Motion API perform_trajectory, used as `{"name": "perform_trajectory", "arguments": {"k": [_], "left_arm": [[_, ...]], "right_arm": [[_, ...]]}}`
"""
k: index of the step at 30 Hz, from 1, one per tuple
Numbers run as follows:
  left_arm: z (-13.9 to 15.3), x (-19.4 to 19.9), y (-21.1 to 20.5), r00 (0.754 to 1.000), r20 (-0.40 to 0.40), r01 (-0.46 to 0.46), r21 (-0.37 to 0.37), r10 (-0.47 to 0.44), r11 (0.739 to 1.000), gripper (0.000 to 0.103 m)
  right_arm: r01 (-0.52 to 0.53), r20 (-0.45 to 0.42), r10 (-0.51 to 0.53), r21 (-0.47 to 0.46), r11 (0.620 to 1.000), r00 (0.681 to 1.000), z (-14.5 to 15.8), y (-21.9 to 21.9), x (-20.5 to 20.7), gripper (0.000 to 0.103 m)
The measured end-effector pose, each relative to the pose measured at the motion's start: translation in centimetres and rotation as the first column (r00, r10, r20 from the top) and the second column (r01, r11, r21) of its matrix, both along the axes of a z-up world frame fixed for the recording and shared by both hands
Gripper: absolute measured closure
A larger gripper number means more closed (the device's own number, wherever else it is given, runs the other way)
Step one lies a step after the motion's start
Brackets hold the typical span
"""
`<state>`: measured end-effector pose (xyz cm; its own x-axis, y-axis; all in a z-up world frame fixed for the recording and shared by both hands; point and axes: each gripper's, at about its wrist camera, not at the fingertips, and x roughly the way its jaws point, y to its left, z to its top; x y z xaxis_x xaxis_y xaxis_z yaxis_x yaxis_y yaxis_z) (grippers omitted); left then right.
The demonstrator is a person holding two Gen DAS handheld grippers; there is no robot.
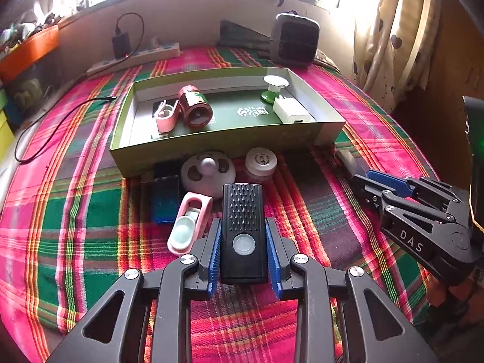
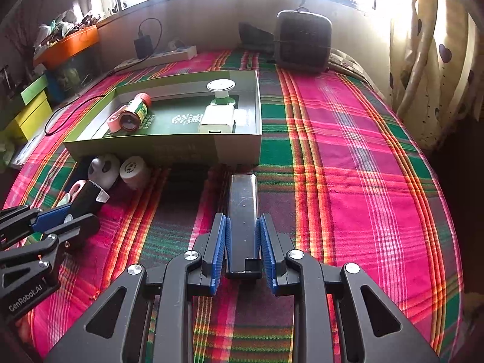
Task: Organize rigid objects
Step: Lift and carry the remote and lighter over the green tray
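left wrist: claw (image 1: 243, 252) round black torch (image 1: 243, 233), prob. gripped

**Rigid items: some in box, rest in front**

Green box (image 1: 211, 148) on plaid cloth holds a pink clip (image 1: 166, 115), a red bottle (image 1: 195, 109) on its side, a white charger (image 1: 292, 110) & a green-white stand (image 1: 273, 87). In front: black torch (image 1: 243, 227), silver bar (image 2: 243, 208), panda toy (image 1: 208, 174), white-lid jar (image 1: 260, 160), blue case (image 1: 165, 199), pink holder (image 1: 189, 222).
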<state>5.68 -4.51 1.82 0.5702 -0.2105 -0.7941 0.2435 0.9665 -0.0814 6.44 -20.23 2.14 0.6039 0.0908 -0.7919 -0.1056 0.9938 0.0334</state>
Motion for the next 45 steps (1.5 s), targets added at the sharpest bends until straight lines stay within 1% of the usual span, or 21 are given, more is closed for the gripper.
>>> {"name": "perform_trajectory", "arguments": {"k": [5,14,24,36,45], "left_arm": [[0.4,-0.5,0.3,1.000,0.014,-0.018,-0.017,0.019,1.000,0.077],[1.2,-0.9,0.9,0.998,0.034,-0.044,-0.022,0.045,0.999,0.077],[2.5,-1.2,1.7,0.996,0.067,-0.057,-0.035,0.059,0.998,0.077],[3.3,0.0,3.0,0.993,0.082,-0.082,-0.043,0.085,0.996,0.077],[4.1,1.8,3.7,0.991,0.092,-0.095,-0.039,0.098,0.995,0.077]], "right_arm": [[-0.010,0.008,0.010,0.019,1.000,1.000,0.2,0.0,-0.7,0.079],[-0.036,0.026,0.035,0.042,0.998,0.999,1.0,0.6,-1.9,0.079],[-0.047,0.058,0.044,0.043,0.998,0.997,2.3,1.1,-2.3,0.079],[-0.065,0.070,0.062,0.037,0.997,0.996,3.1,2.0,-1.3,0.079],[-0.083,0.077,0.080,0.032,0.996,0.994,3.7,2.8,0.4,0.079]]}}
